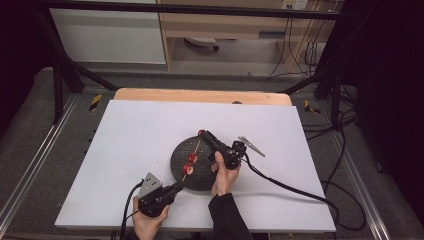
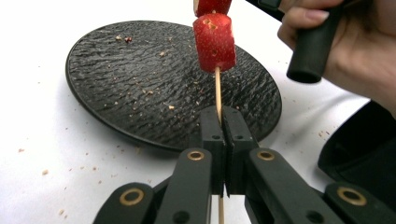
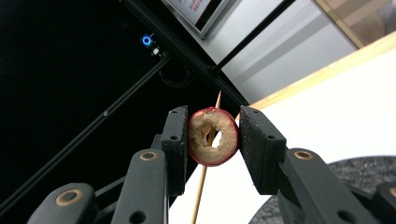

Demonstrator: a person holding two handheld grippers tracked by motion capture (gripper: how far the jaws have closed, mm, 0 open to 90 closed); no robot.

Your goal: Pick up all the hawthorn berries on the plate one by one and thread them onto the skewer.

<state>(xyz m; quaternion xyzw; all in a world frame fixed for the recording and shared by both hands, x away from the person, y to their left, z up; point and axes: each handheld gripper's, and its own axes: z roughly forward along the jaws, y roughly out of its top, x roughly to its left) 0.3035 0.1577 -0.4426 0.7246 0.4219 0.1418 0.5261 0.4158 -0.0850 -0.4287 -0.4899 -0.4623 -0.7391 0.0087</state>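
Step, as we judged it: threading fruit onto skewer, third piece at tip.

- Black plate (image 1: 200,172) sat centre of high view, on white table (image 1: 125,150); skewer above it.
- Left gripper (image 2: 223,122), lower middle of left gripper view, jaws together, clamped on skewer (image 2: 217,88) near blunt end.
- Right gripper (image 3: 214,136), mid frame in right gripper view, clamped on cored fruit ring (image 3: 213,136); skewer tip showed through hole.
- Two red pieces (image 1: 190,163) already on stick.

Next move, we reckoned: slide ring down toward them, stick held steady.
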